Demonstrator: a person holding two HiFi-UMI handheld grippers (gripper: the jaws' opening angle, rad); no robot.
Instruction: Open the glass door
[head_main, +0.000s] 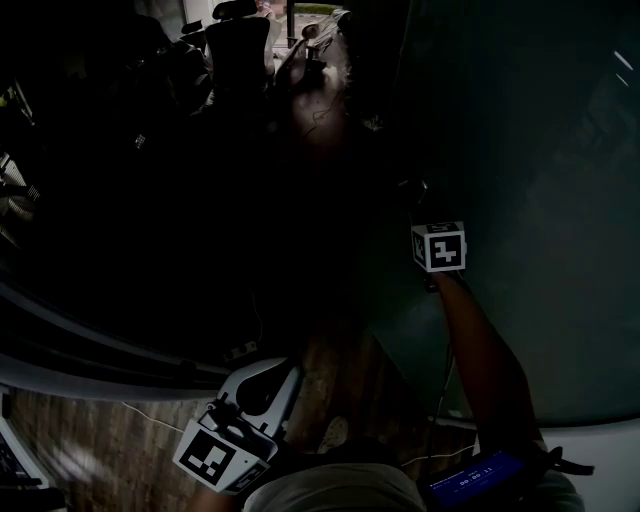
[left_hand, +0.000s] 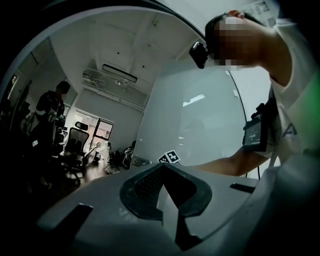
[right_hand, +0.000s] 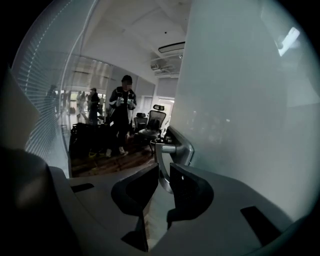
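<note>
While the right hand-held gripper (right_hand: 165, 172) clamped the door handle (right_hand: 175, 149) between its jaws (left hand-held gripper (left_hand: 162, 175), jaws together), a steady, level pull seemed best for the glass door (right_hand: 240, 110).

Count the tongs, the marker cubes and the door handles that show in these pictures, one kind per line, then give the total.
Tongs: 2, the left tongs and the right tongs
Marker cubes: 2, one left, one right
Door handle: 1
Total: 5

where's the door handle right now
In the right gripper view the silver metal door handle sits near the centre on the frosted glass door, its bar clamped in the jaws of the right hand-held gripper.
</note>
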